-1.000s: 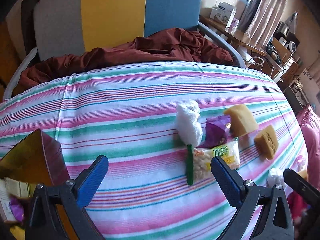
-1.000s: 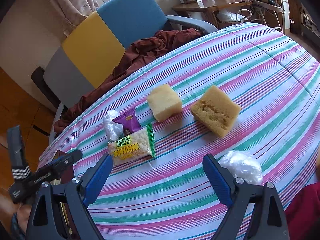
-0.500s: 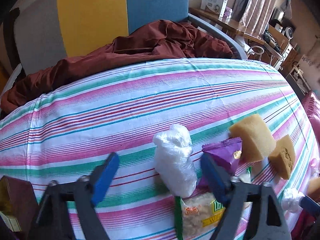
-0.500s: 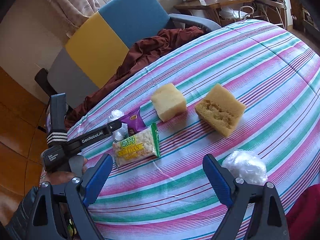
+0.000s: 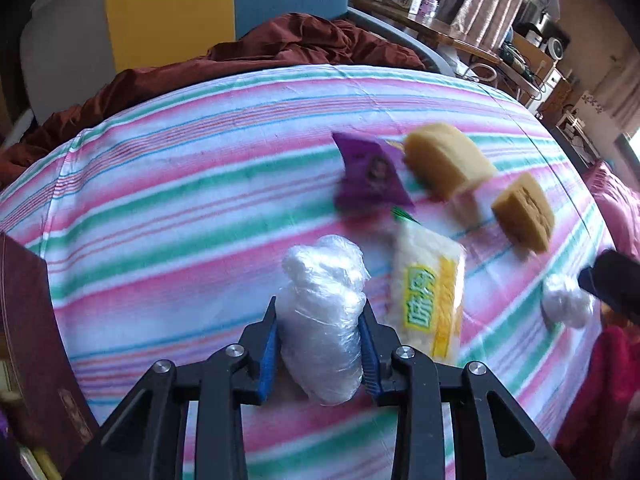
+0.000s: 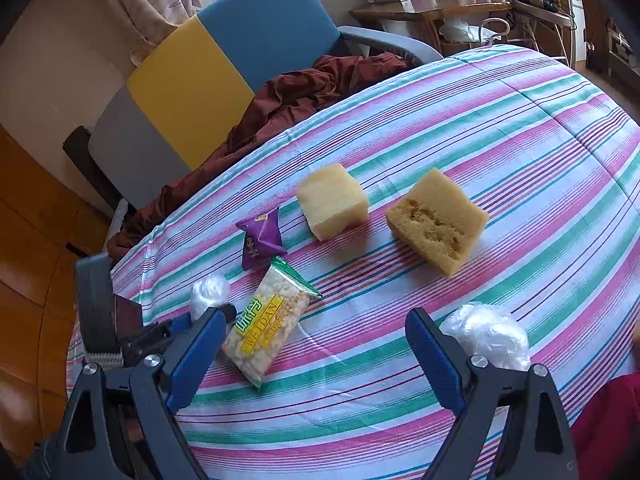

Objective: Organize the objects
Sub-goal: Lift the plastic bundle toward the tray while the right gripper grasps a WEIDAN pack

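My left gripper point(image 5: 320, 344) is shut on a white crumpled plastic bag point(image 5: 322, 316), held just over the striped tablecloth point(image 5: 180, 208); the bag also shows in the right wrist view point(image 6: 209, 293). Beside it lie a yellow-green rice cracker packet point(image 5: 430, 288) point(image 6: 267, 326), a purple snack packet point(image 5: 370, 174) point(image 6: 259, 237), and two yellow sponges point(image 6: 332, 200) point(image 6: 438, 222). My right gripper point(image 6: 316, 356) is open and empty above the cloth, with a second white plastic bag point(image 6: 486, 336) just right of its right finger.
A dark red box point(image 5: 36, 356) stands at the table's left edge. A grey, yellow and blue chair point(image 6: 216, 68) with a maroon cloth point(image 6: 292, 100) is behind the table. A wooden desk point(image 6: 432, 4) with boxes stands at the back right.
My left gripper closed on the white plastic bag and pulled it back toward the left, away from the purple packet. The right gripper stayed open and nearly still.
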`<state>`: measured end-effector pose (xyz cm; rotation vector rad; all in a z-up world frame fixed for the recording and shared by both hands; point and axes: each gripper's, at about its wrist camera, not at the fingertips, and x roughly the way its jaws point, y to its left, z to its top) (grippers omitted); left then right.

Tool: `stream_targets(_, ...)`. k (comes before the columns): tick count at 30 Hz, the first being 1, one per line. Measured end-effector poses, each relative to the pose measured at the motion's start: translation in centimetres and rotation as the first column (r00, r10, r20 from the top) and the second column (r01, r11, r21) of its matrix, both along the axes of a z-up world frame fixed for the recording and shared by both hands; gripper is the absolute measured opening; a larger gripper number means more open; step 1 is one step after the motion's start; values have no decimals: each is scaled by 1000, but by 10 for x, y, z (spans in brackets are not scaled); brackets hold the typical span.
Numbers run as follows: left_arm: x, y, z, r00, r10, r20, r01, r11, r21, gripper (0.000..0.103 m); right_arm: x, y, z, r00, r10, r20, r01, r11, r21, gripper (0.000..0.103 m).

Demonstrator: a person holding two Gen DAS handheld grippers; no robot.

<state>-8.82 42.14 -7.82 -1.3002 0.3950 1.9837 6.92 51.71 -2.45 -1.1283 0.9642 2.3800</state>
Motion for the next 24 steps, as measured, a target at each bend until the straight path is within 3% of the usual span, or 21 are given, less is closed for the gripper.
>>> stream_targets(4,49,-16,1,998,-61,2,61,998,29,35,-3,-1,-4,1000,11,16,-11,1000,-13,92)
stream_targets(8,81,-40,2,996,-84,-1,84,995,53,35,-10,-8,-9,998,51,47,-50,999,-8,85)
stream_targets(11,104,-60,3,992,-124,-27,126,991,55,35,-17,-16,-14,993,90,78,-90,996,3,78)
stream_targets(14,124,-81,3,986,-155,-68,159,985,60,35,-26,-29,-19,982,146,122,-150,988,29,77)
stream_targets(19,130,-95,-1,984,-158,-87,166,982,89,35,-47,-53,-29,951,236,199,-255,964,76,77)
stream_targets(24,130,-96,-3,983,-160,-85,169,980,102,37,-69,-66,-41,929,250,273,-297,943,149,77)
